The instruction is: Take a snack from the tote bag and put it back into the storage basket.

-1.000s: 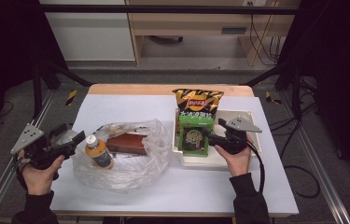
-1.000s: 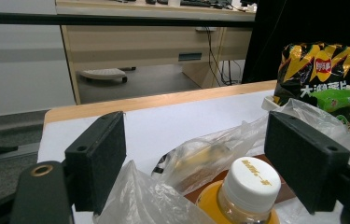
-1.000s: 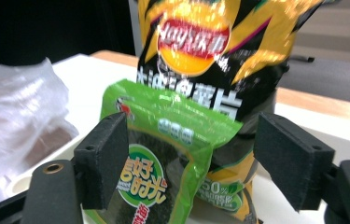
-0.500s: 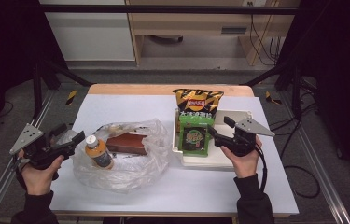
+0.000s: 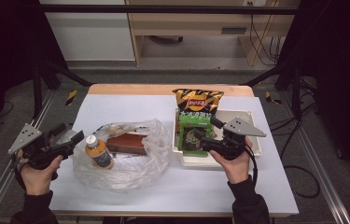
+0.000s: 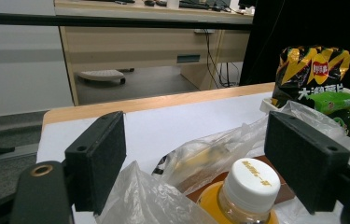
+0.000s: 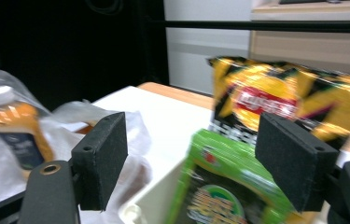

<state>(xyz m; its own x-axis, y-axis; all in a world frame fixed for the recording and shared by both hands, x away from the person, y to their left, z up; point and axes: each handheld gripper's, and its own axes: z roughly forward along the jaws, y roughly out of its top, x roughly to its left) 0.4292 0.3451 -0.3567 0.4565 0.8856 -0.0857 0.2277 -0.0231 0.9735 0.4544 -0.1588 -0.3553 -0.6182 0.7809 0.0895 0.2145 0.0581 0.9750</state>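
The right tongs [image 5: 206,131] are spread wide, released, hovering over the green snack packet [image 5: 194,135] that lies in the white tray [image 5: 256,140]; nothing sits between their pads. Behind the packet a black-and-yellow crisp bag [image 5: 197,100] leans at the tray's far end. The left tongs [image 5: 70,137] are also released, at the edge of the clear plastic bag [image 5: 130,158] on the desk [image 5: 130,105]. An orange drink bottle [image 5: 99,152] and a brown block [image 5: 127,143] rest in that bag.

Green packet [image 5: 194,134], orange bottle [image 5: 99,151] (brownish block [image 5: 127,143], perhaps)
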